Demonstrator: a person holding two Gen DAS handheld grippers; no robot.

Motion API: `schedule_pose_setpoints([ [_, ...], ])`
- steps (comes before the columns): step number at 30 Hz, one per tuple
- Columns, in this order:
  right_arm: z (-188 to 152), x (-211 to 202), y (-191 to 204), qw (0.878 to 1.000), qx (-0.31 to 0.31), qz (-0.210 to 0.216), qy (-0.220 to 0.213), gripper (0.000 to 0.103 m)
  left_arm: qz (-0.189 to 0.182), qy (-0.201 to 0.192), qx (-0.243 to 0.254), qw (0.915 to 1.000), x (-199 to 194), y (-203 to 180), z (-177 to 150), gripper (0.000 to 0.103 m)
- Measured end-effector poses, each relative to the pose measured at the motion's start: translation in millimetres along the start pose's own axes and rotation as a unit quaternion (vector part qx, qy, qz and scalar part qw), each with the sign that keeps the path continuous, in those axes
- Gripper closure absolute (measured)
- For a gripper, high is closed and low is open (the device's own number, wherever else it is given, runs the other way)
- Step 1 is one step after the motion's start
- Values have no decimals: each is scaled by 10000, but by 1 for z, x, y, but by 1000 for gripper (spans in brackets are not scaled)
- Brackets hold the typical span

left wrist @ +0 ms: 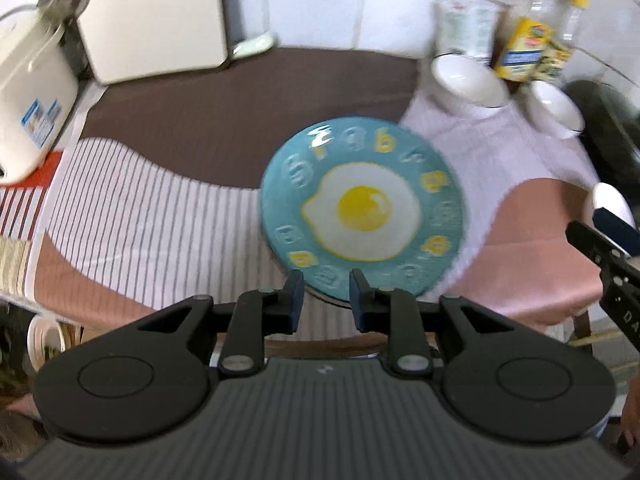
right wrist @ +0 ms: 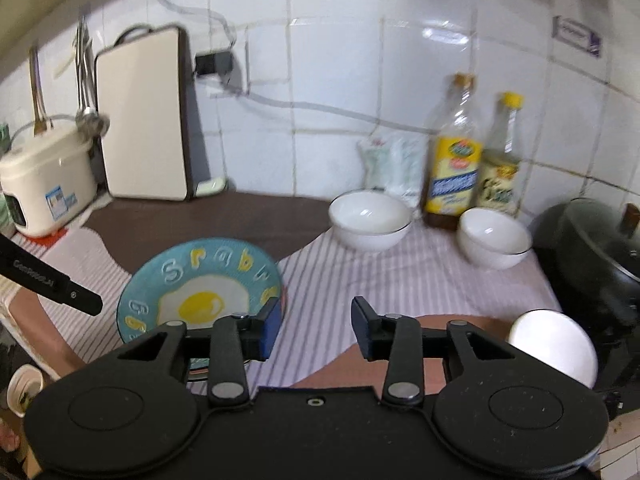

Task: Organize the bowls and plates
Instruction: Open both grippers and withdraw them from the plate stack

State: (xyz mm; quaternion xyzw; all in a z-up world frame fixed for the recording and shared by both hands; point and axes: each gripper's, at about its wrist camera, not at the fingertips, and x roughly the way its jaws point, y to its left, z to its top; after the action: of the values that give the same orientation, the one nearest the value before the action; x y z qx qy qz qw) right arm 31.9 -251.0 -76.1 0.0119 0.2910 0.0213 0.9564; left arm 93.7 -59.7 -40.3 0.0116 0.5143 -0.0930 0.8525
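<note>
Our left gripper (left wrist: 326,280) stands apart at the round blue egg-painted plate (left wrist: 362,208); our right gripper (right wrist: 316,320) gapes empty; two white ceramic bowls (right wrist: 370,220) remain unstacked.

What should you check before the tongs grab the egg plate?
1. Left tongs lined up with the plate rim: ok, rim sits at the gap.
2. Left tongs open: ok, though narrowly.
3. Right tongs empty and open: ok.
4. Right tongs away from the plate: not ok, one finger overlaps its edge in the right view.
5. Two bowls upright at the back: ok.
6. Plate lying flat on the cloth: cannot tell, it looks tilted and blurred.
</note>
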Motion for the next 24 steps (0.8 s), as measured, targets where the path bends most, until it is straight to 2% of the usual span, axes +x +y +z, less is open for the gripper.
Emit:
schedule_pose_setpoints([
  [8, -8, -47, -35, 9986, 55, -330, -415, 46, -383, -330, 548, 9972, -38, -56, 6, 68],
  [12, -21, -58, -57, 9968, 282, -521, -536, 42, -733, -442, 761, 9934, -41, -87, 11, 63],
  [17, -43, -58, -83, 9935, 517, -740, -688, 36, -1113, -697, 981, 9865, -29, -128, 15, 59],
  [19, -54, -53, -93, 9922, 594, -843, -704, 34, -1195, -769, 1029, 9845, -21, -143, 16, 54],
  [24, -78, -34, -114, 9907, 632, -1072, -550, 32, -1307, -795, 1413, 9781, 6, -184, 17, 53],
])
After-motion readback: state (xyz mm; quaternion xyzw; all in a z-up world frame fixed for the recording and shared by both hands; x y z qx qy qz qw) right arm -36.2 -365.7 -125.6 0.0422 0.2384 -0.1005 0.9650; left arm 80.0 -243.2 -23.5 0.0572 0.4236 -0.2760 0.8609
